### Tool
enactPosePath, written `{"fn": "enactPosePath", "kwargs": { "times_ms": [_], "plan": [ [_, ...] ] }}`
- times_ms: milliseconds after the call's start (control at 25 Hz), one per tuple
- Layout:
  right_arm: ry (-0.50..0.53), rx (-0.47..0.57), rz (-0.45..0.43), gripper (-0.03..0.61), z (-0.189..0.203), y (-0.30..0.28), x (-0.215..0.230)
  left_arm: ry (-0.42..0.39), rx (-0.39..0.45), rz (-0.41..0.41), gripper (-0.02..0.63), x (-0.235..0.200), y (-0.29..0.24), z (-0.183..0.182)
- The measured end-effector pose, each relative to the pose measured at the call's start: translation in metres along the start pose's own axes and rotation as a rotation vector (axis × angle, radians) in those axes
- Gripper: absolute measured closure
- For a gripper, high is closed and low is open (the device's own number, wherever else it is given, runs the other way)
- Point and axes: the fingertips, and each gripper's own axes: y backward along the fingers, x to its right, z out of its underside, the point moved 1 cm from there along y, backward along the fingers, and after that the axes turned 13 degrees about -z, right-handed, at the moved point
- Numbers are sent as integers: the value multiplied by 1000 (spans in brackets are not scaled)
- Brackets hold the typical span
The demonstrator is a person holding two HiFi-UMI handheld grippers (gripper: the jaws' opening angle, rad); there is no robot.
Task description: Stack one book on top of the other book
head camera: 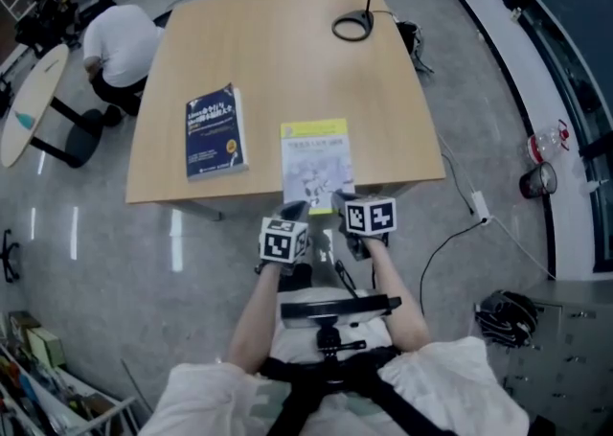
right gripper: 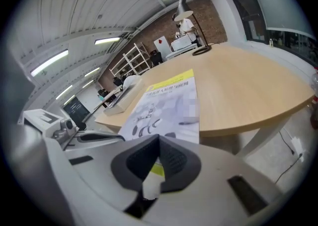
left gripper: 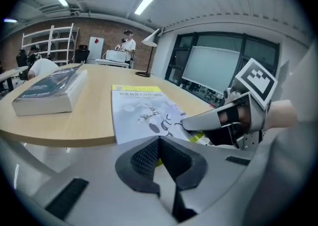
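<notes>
A thin white book with a yellow top band [head camera: 316, 156] [left gripper: 144, 111] [right gripper: 169, 103] lies at the table's front edge. A thick blue book [head camera: 215, 132] [left gripper: 49, 91] [right gripper: 126, 96] lies flat to its left, apart from it. My left gripper [head camera: 295, 206] [left gripper: 159, 158] is at the white book's near left corner, jaws shut, with a yellow sliver of the book's edge between the pads. At the near right corner my right gripper [head camera: 340, 202] [right gripper: 158, 163] is shut on that same edge. From the left gripper view its upper finger [left gripper: 208, 118] lies on the cover.
The wooden table [head camera: 287, 51] carries a black desk lamp [head camera: 356, 22] at its far right corner. A person in white [head camera: 120, 41] crouches on the floor beyond the table's left side. A cable [head camera: 460, 233] and bags lie on the floor at right.
</notes>
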Motion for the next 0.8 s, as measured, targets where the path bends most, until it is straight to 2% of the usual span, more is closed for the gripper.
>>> {"fn": "enactPosePath", "kwargs": {
  "times_ms": [160, 280, 360, 480, 520, 600, 640, 680, 720, 800],
  "plan": [
    [12, 27, -7, 577, 0, 1, 0, 47, -18, -2, 604, -1, 1, 0],
    [10, 33, -16, 578, -1, 1, 0, 164, -42, 61, 600, 2, 2, -4],
    [9, 32, -26, 578, -1, 2, -1, 223, -46, 112, 534, 3, 4, -9],
    [37, 12, -28, 577, 1, 5, -4, 250, -41, 143, 400, 2, 9, -17],
    [55, 11, -10, 577, 1, 7, -3, 252, -39, 136, 377, 0, 11, -17],
    [89, 23, 57, 577, -2, 15, 4, 250, -41, 105, 377, -9, 14, -16],
    [100, 35, 85, 559, -4, 19, 7, 248, -45, 83, 377, -15, 15, -15],
    [101, 50, 95, 408, -8, 22, 9, 246, -54, 57, 377, -22, 16, -12],
    [92, 66, 91, 323, -11, 24, 10, 246, -70, 29, 377, -29, 15, -8],
    [51, 92, 75, 262, -14, 27, 14, 252, -119, -19, 377, -40, 13, 5]
  ]
}}
